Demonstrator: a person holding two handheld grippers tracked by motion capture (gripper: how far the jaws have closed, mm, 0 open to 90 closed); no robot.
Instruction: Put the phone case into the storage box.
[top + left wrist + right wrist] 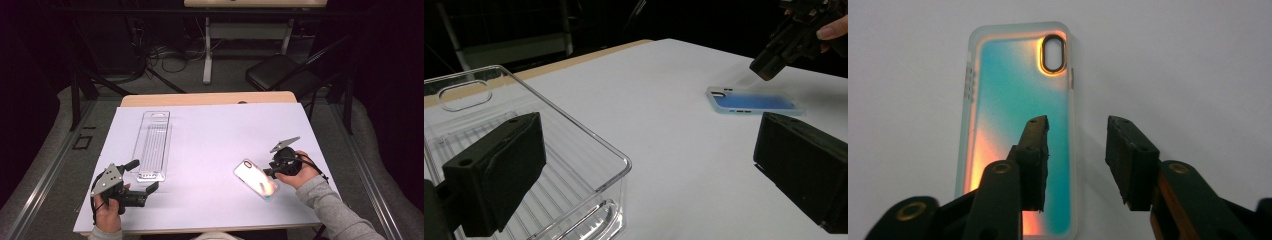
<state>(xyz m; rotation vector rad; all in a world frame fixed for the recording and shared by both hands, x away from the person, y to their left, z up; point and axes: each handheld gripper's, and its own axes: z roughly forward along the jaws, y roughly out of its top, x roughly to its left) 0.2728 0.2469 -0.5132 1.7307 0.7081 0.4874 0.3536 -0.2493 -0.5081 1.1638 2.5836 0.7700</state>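
An iridescent phone case [255, 178] [1013, 100] lies flat on the white table sheet [210, 135] at the right, camera cut-out toward the far end. My right gripper [270, 172] [1075, 127] hovers over the case's near right edge. Its jaws stand apart, one above the case and one above the bare sheet, and neither pad presses on it. A clear plastic tray [152, 145] [574, 125] lies lengthwise at the left, empty. My left gripper [146, 175] [646, 130] rests by the tray's near end with its jaws wide apart. The left gripper view shows the case [754, 102] and the right gripper [769, 67] farther off.
The sheet covers a wooden table whose far edge [210, 98] shows. Beyond it on the floor stand a black folding chair [280, 75] and a desk leg [207, 50] with cables. The room around is dark.
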